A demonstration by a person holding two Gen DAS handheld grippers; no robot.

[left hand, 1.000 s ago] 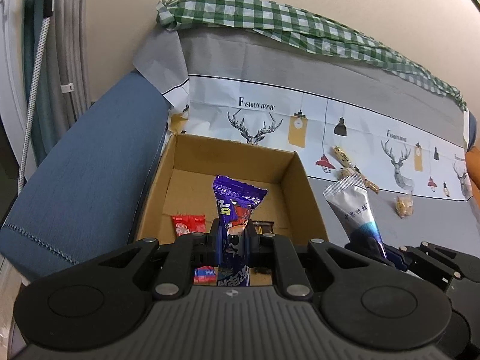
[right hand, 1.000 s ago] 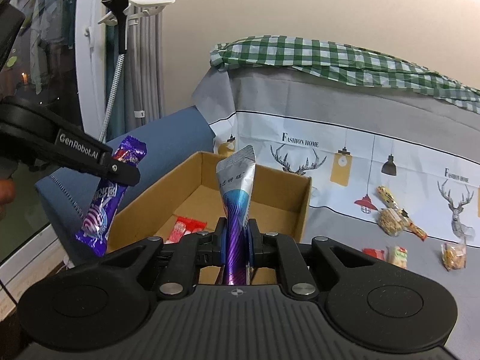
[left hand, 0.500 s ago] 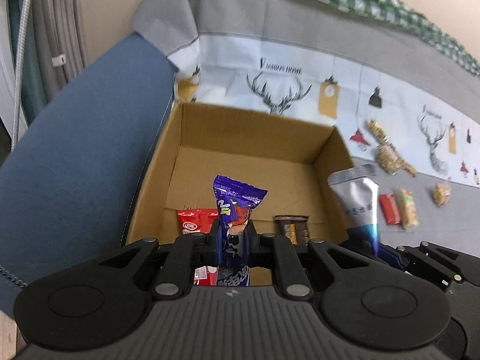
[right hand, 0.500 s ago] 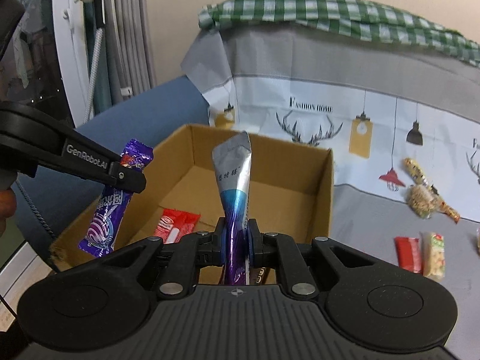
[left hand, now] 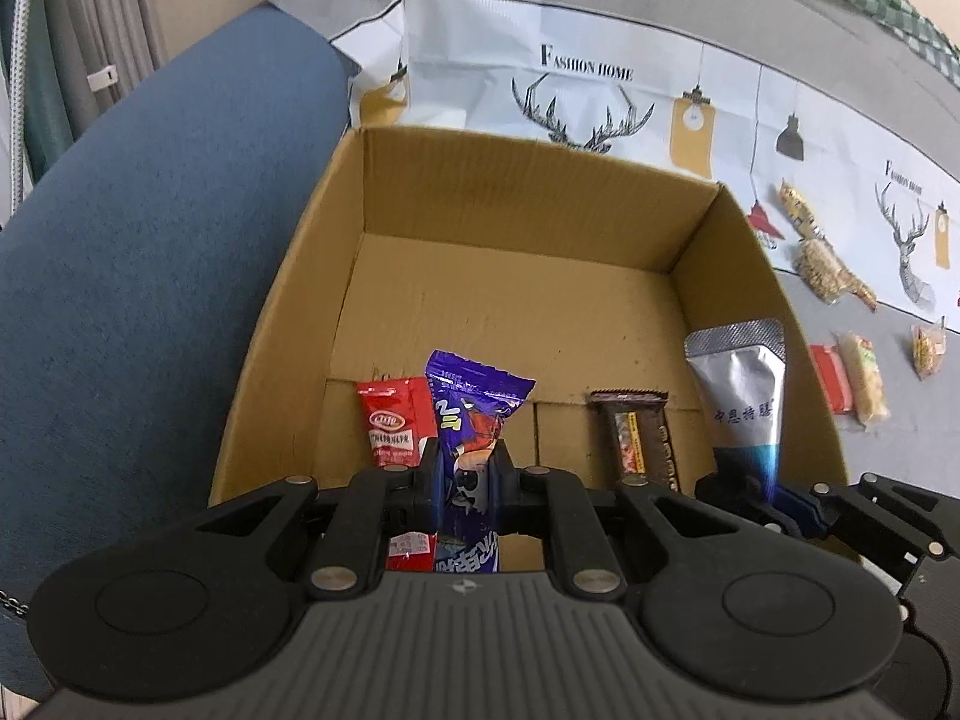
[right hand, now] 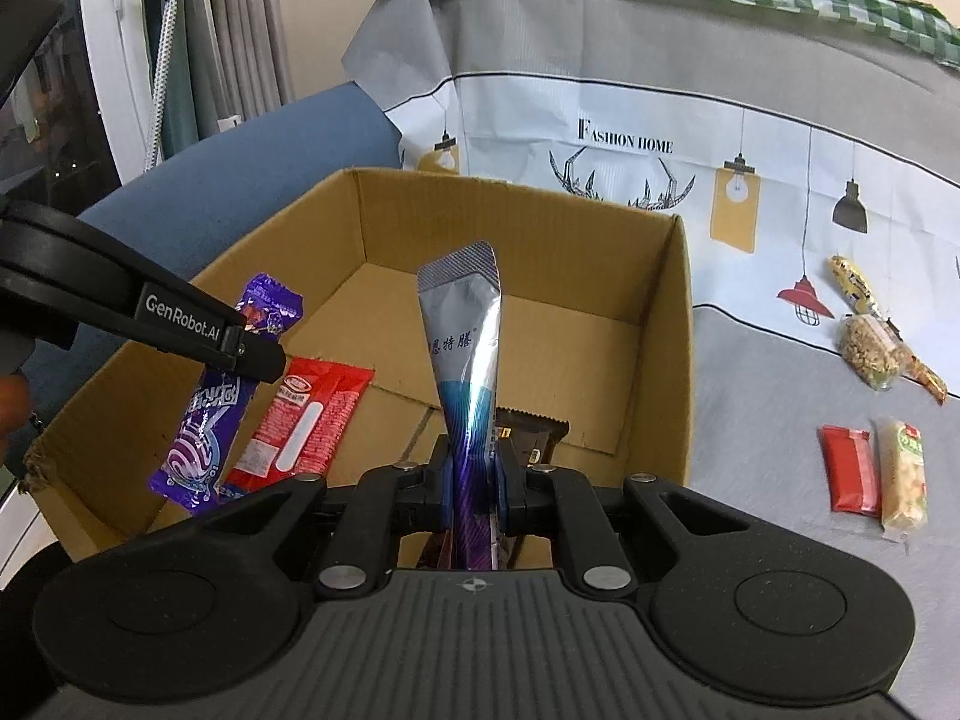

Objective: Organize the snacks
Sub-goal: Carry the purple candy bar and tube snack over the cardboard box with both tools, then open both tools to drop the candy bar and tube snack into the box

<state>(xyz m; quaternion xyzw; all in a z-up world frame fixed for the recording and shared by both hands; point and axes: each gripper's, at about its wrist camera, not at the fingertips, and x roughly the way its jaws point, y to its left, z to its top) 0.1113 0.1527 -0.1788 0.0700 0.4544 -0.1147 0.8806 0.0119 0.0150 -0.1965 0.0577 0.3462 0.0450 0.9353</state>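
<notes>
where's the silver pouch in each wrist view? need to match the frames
Left wrist: silver pouch at right, over the cardboard box's right wall, pinched by the right gripper.
Right wrist: silver pouch at centre, standing up from that gripper's shut jaws, above the box.
Shared landmark: the red packet on the box floor.

Soft, even indoor light is filling both views, neither dim nor harsh. Shadows are staying faint: the inner walls of the cardboard box [left hand: 528, 198] are shading its floor only lightly. A bright streak is glinting down the silver foil pouch [right hand: 465, 354], and the purple wrapper [left hand: 474, 414] is catching small highlights. Fisheye distortion is bending straight lines towards the frame edges, and the corners are darkening. Focus is holding fairly sharp throughout, softening slightly at the margins.
</notes>
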